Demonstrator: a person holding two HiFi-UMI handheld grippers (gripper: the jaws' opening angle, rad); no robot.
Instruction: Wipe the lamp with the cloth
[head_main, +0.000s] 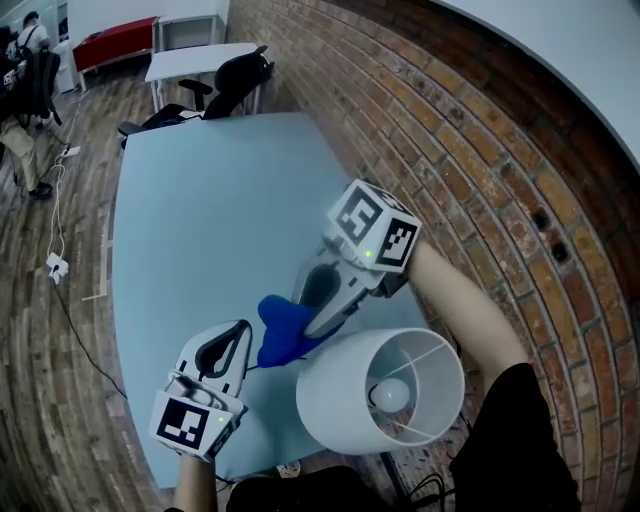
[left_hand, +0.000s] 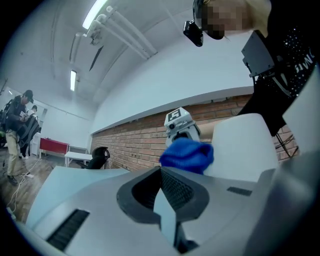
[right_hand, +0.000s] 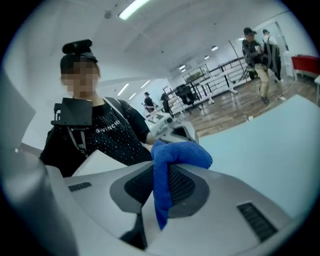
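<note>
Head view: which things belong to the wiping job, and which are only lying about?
Job: blue cloth, clamped in the right gripper; white lamp; left gripper, shut and empty.
Lying about: black office chair; white desk; red cabinet; power strip on the floor.

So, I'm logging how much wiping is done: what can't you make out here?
- Lamp base: head view, hidden under the shade.
- Whether the cloth touches the shade: head view, the right claw covers that spot.
- Dust or marks on the shade: too fine in every view.
</note>
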